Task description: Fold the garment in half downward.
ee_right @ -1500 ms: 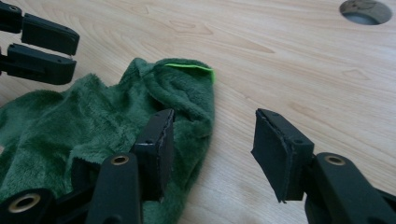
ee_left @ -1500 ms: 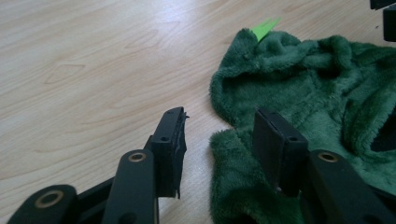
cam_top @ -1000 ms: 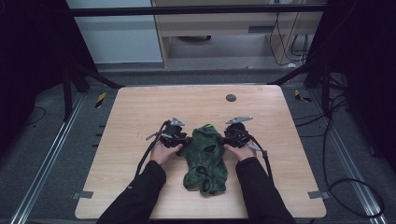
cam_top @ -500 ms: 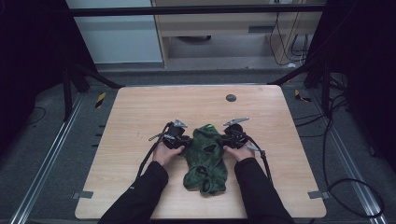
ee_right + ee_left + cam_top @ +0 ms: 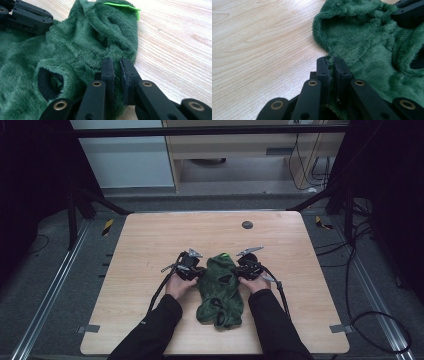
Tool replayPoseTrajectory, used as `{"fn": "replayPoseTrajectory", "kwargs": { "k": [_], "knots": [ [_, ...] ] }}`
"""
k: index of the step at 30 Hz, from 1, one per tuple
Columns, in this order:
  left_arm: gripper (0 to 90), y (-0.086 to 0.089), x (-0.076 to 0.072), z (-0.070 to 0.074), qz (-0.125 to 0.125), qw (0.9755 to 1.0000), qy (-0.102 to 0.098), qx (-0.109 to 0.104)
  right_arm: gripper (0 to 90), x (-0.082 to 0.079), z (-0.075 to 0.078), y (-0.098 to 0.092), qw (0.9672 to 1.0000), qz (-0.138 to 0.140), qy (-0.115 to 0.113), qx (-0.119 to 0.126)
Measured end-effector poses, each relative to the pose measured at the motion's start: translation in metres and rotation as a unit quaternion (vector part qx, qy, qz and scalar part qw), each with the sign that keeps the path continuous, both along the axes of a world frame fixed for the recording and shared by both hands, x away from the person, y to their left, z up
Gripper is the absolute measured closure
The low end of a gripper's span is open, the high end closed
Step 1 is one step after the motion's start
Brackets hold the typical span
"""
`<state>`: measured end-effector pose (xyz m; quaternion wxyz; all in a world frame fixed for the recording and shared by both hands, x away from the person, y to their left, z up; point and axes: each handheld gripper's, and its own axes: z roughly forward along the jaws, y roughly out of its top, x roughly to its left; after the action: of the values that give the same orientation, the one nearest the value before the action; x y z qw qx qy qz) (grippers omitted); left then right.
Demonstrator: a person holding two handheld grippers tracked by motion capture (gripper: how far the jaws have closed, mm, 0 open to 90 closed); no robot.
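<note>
Garment, green fleece, bunched mid-desk. Left tool and right tool clamped on opposite edges of garment; positions barely altered since earlier frames. Likely poised to spread.

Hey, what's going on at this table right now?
A person at a wooden table is working a green fleece garment with a hand-held gripper in each hand. The left gripper is shut on the garment's left edge, and the right gripper is shut on its right edge. The garment lies bunched between them, with a bright green tag at its far end.
</note>
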<state>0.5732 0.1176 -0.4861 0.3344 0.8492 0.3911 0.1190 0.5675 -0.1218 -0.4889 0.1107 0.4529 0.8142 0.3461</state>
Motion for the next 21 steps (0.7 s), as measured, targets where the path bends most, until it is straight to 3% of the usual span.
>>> {"fn": "replayPoseTrajectory", "kwargs": {
  "k": [6, 9, 21],
  "knots": [
    [83.9, 0.005, -0.005, 0.015, -0.003, 0.9998, -0.015, -0.014, 83.9, -0.003, 0.008, -0.002, 0.9998, 0.004, -0.02, 0.009],
    [83.9, 0.008, -0.01, 0.029, -0.005, 0.9992, -0.03, -0.028, 84.1, -0.007, 0.02, -0.003, 0.9989, 0.01, -0.041, 0.022],
    [83.9, 0.01, -0.035, 0.061, -0.026, 0.9966, -0.069, -0.037, 84.1, -0.025, 0.054, -0.006, 0.994, 0.037, -0.09, 0.049]
  ]
}}
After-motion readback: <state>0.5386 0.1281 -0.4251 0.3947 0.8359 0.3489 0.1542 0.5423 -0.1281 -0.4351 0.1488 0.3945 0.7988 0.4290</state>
